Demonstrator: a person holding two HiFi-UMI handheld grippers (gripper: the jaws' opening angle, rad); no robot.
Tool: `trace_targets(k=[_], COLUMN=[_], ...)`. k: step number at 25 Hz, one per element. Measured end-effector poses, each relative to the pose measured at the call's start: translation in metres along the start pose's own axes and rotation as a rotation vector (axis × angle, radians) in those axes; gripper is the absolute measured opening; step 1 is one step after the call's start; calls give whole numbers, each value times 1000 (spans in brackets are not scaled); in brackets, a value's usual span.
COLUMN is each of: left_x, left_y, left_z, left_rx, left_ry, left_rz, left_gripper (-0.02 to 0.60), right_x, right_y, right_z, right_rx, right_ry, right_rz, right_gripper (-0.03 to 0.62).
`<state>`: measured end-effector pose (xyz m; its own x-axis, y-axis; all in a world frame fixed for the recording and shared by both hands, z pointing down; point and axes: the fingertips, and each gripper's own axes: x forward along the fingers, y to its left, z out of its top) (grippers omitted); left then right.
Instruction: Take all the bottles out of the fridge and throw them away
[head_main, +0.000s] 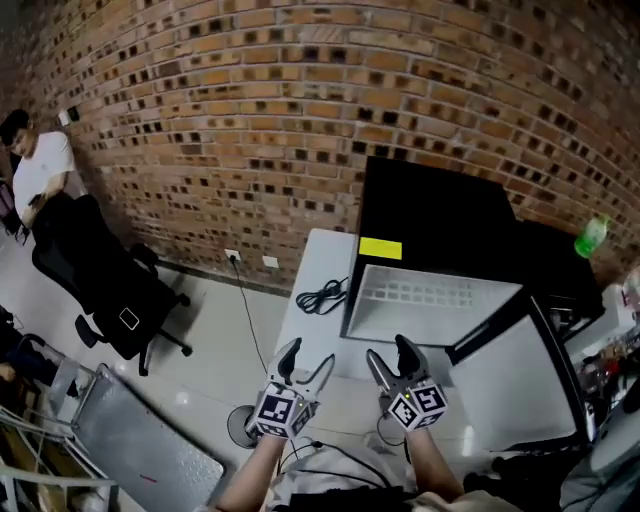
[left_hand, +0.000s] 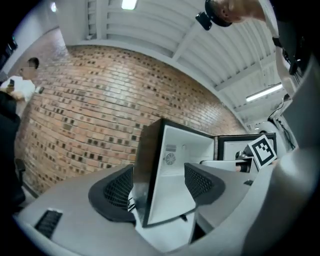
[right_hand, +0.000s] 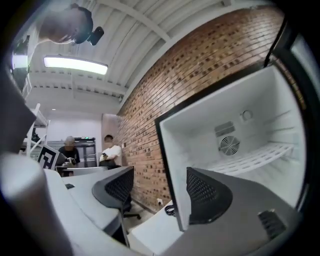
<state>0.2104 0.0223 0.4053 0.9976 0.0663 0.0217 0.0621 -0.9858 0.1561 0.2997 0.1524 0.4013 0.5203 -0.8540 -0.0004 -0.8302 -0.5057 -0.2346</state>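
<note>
A small black fridge stands on a white table, its door swung open to the right. The white inside holds a wire shelf and a fan; I see no bottle in it. A green bottle stands outside, at the far right behind the fridge. My left gripper and right gripper are held level side by side in front of the opening, apart from it. In the left gripper view the left gripper is open and empty. The right gripper is likewise open with nothing between its jaws.
A coiled black cable lies on the table left of the fridge. A black office chair and a person in a white shirt are at the left by the brick wall. A metal rack stands at the lower left.
</note>
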Motion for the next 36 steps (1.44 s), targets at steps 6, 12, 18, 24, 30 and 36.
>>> trace_targets(k=[6, 12, 18, 24, 30, 36], left_x=[71, 97, 103, 99, 98, 99], left_y=[-93, -143, -167, -175, -178, -179], left_z=[34, 48, 43, 39, 36, 35], left_rx=[74, 86, 116, 96, 84, 85], left_ry=[-39, -77, -59, -58, -72, -67], left_rz=[-180, -219, -219, -184, -155, -140], left_gripper=[325, 325, 325, 325, 325, 325], right_x=[-71, -115, -125, -126, -130, -126], right_y=[-82, -125, -134, -133, -136, -137], right_z=[62, 76, 75, 73, 68, 71], right_rx=[-78, -155, -139, -81, -81, -83], right_ry=[-122, -83, -83, -65, -42, -21], right_rz=[-228, -347, -313, -245, -220, -205], right_gripper=[354, 299, 291, 278, 276, 276])
